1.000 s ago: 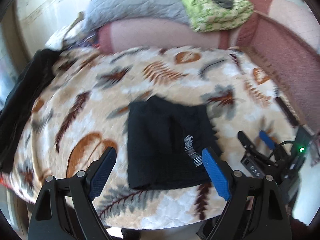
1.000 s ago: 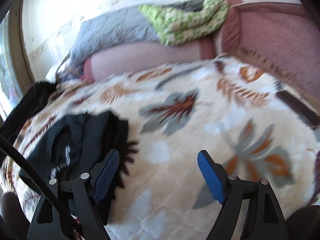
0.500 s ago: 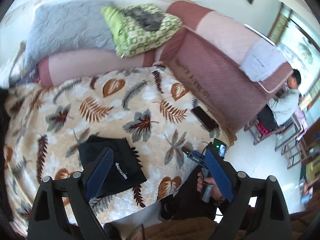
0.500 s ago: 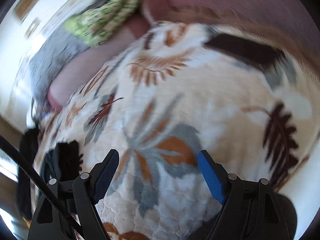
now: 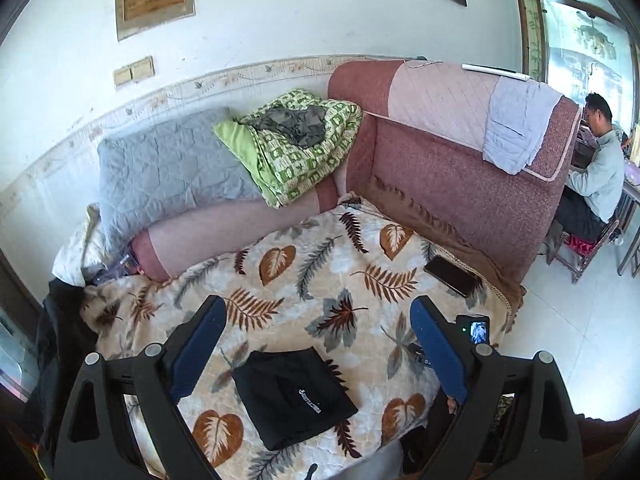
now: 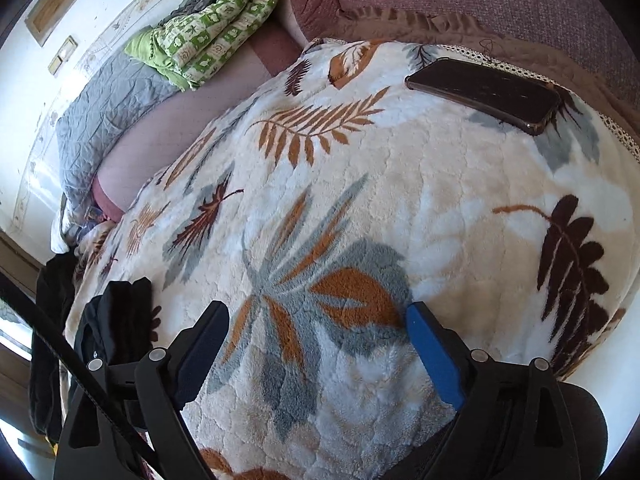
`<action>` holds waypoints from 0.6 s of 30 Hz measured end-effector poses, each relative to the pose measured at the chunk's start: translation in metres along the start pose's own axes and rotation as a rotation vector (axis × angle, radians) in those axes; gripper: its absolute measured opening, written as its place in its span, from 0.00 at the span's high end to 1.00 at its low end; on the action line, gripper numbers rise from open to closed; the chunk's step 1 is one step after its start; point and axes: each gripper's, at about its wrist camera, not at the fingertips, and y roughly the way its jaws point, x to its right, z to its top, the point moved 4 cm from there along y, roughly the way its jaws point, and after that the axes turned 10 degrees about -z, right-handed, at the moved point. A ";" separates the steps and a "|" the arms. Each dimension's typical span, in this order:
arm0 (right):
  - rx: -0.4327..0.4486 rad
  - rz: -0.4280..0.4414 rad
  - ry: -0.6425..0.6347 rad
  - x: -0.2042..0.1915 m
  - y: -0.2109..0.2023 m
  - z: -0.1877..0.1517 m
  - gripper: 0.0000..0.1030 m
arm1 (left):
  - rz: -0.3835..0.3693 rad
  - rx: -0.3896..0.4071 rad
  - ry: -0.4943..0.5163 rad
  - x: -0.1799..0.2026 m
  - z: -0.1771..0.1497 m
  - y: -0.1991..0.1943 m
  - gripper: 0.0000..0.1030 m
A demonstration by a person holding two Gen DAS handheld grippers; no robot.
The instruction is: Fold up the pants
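Left wrist view: pants (image 5: 294,394) folded into a compact black rectangle, flat on the leaf-print blanket (image 5: 320,276) near its front edge, small white label uppermost. Left gripper (image 5: 316,344) raised well above, fingers spread wide, nothing between them. Phone (image 5: 451,275) well apart near the sofa back (image 5: 460,176); second device with lit screen (image 5: 474,329) at the blanket's right edge. Right wrist view: right gripper (image 6: 318,350) low over bare blanket, fingers likewise spread and empty; pants (image 6: 116,320) visible only as a dark stack at far left, beside the left finger. Handling, as judged: light, soft, limp cloth, not fragile, layers prone to slide and fall open; best taken by pinching all layers together at a folded edge or corner, opposite edge supported. Fold apparently complete.
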 end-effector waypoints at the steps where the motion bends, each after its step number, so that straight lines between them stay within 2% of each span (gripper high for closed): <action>1: 0.000 0.001 0.001 0.000 0.000 0.000 0.09 | 0.001 -0.006 0.010 0.003 0.001 0.000 0.10; 5: -0.001 0.006 0.004 0.000 -0.001 0.000 0.09 | 0.025 -0.002 0.018 0.007 0.005 0.000 0.10; 14: -0.001 0.031 0.027 0.003 -0.002 0.001 0.10 | 0.139 0.105 0.086 0.020 0.024 -0.010 0.10; 18: -0.001 0.041 0.037 0.004 -0.003 0.001 0.10 | 0.156 0.079 0.116 0.018 0.017 -0.007 0.10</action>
